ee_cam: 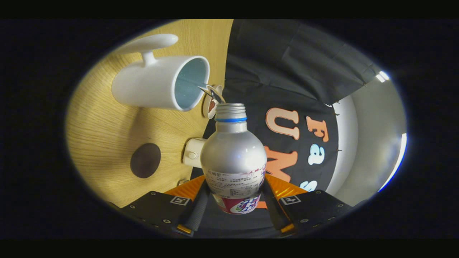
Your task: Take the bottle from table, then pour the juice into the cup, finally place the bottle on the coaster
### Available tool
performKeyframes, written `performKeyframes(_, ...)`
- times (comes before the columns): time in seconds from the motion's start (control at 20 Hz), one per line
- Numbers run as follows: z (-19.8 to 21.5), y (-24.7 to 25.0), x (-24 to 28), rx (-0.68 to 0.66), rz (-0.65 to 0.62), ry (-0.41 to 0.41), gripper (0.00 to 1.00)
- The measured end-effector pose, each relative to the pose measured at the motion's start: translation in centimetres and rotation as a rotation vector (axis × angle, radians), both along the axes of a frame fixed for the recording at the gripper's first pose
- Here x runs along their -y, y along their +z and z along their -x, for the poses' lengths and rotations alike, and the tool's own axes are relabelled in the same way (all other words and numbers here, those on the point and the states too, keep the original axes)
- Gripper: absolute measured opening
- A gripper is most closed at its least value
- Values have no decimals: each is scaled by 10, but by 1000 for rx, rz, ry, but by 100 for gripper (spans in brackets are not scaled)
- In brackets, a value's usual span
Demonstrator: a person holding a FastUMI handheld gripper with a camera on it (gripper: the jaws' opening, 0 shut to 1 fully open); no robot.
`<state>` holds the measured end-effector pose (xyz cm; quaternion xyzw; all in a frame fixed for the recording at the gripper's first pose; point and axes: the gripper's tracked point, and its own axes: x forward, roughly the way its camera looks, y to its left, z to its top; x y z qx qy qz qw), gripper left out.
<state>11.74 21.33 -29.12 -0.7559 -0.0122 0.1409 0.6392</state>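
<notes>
My gripper (235, 188) is shut on a silver bottle (233, 154) with a printed label, one finger on each side of its lower body. The bottle is uncapped and tipped sideways, its threaded neck (230, 109) close to the mouth of a white cup (157, 87) with a long handle. A thin stream of liquid (211, 92) runs from the neck into the cup's opening. The cup stands on the wooden table (104, 125). A dark round coaster (145, 160) lies on the table, beside the bottle's body and nearer to my fingers than the cup.
A small white fitting (193, 153) sits at the table's edge beside the bottle. A small round disc (211, 105) lies just behind the bottle's neck near the cup. The booth's black cloth wall (287, 71) hangs beyond the table's edge.
</notes>
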Motion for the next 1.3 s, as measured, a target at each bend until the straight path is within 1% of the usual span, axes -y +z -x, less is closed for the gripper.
performKeyframes(0.3,-2,4,1,10,25,1,76)
performKeyframes(1.1,-6,12,-5,40,86,55,76)
performKeyframes(1.3,-6,16,-6,53,118,67,76)
